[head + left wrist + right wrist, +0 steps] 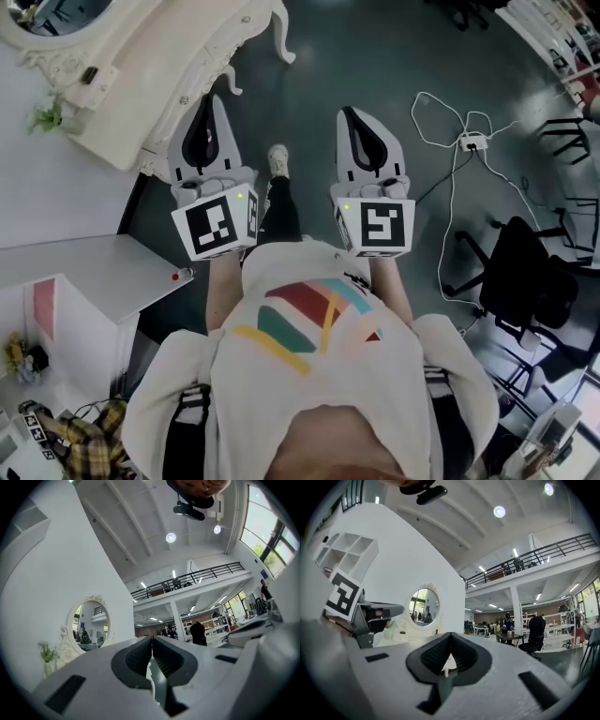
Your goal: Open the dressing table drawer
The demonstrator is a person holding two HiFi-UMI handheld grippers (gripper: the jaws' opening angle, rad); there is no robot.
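The white ornate dressing table stands at the top left of the head view, with its oval mirror at the corner. I cannot make out its drawer front. My left gripper hangs just off the table's near edge, jaws shut on nothing. My right gripper is level with it over the dark floor, also shut and empty. In the left gripper view the shut jaws point past the mirror. In the right gripper view the shut jaws face the dressing table and mirror.
A white cabinet stands at the left. A black office chair and a power strip with white cables lie on the floor at the right. A small plant sits by the table. People stand far off in the hall.
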